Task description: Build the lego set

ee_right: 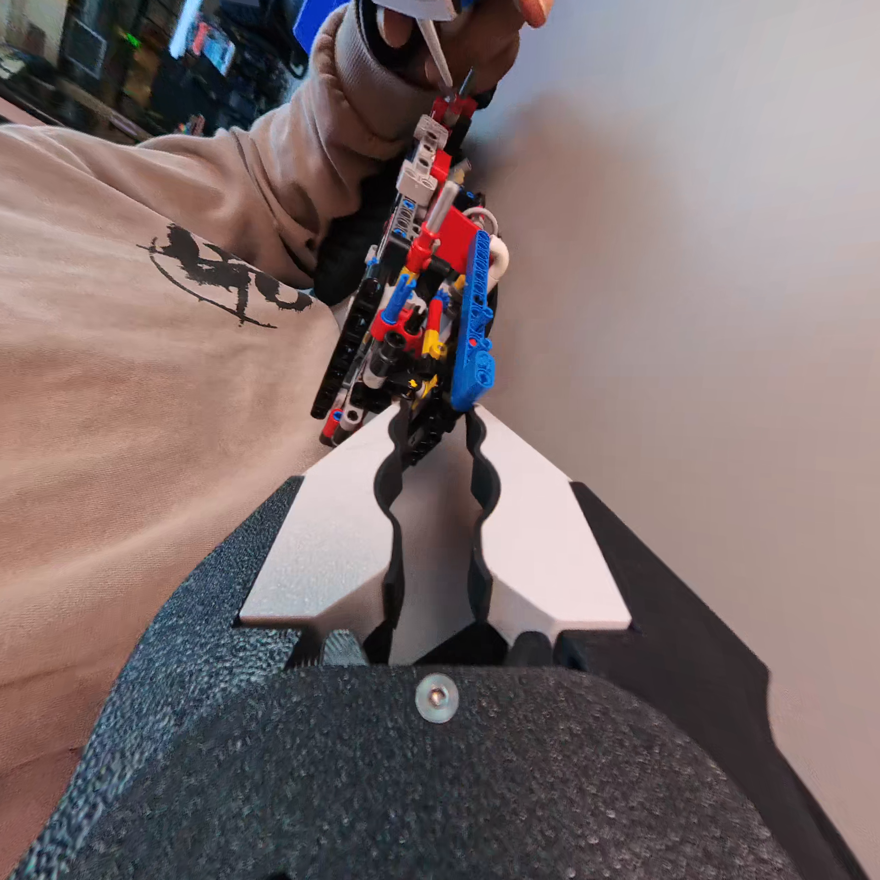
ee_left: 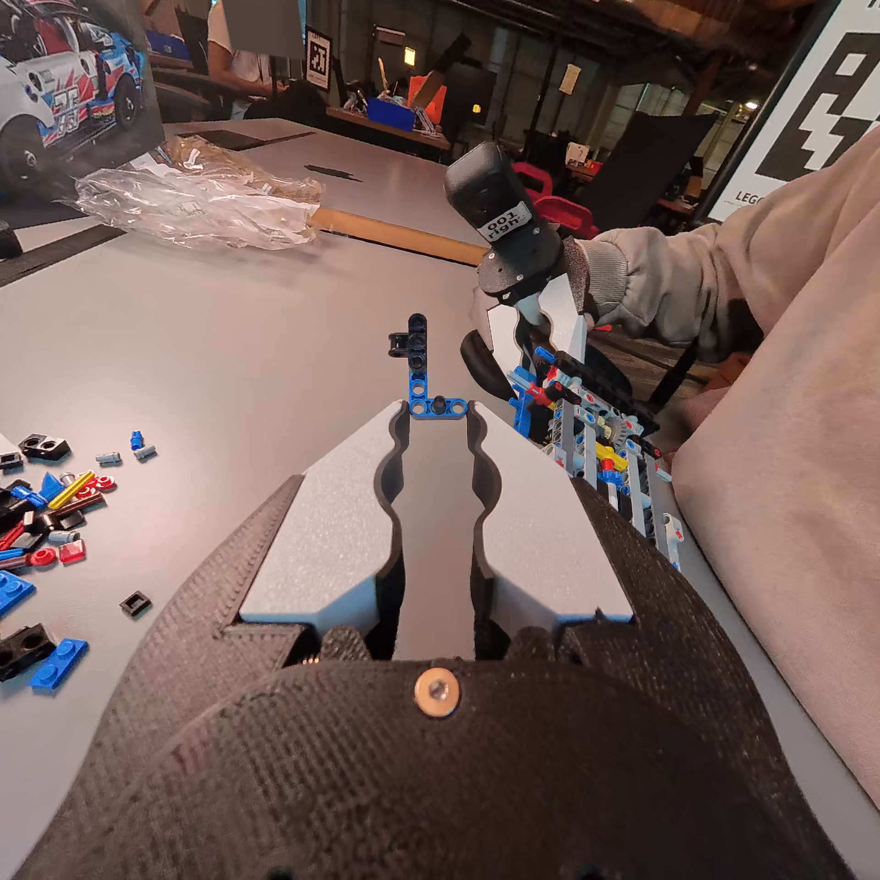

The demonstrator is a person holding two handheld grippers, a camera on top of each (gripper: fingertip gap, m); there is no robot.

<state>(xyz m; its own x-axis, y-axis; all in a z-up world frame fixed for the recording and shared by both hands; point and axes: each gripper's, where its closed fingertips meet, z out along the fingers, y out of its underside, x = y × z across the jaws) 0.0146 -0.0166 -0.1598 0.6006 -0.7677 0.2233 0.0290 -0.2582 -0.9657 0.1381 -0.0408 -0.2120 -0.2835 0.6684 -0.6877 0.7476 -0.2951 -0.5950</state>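
Currently left claw (ee_left: 438,408) pinches blue L-beam (ee_left: 427,397); right claw (ee_right: 432,413) clamps chassis (ee_right: 419,305) — misaligned pin could jam, or beam slip free.

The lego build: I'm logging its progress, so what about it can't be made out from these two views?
- Left wrist view: the near end of the lego build is hidden behind the left tongs; its far end behind the right tongs.
- Right wrist view: its far end runs into the person's hand at the top edge.
- Where the blue L-shaped piece will attach cannot be told.
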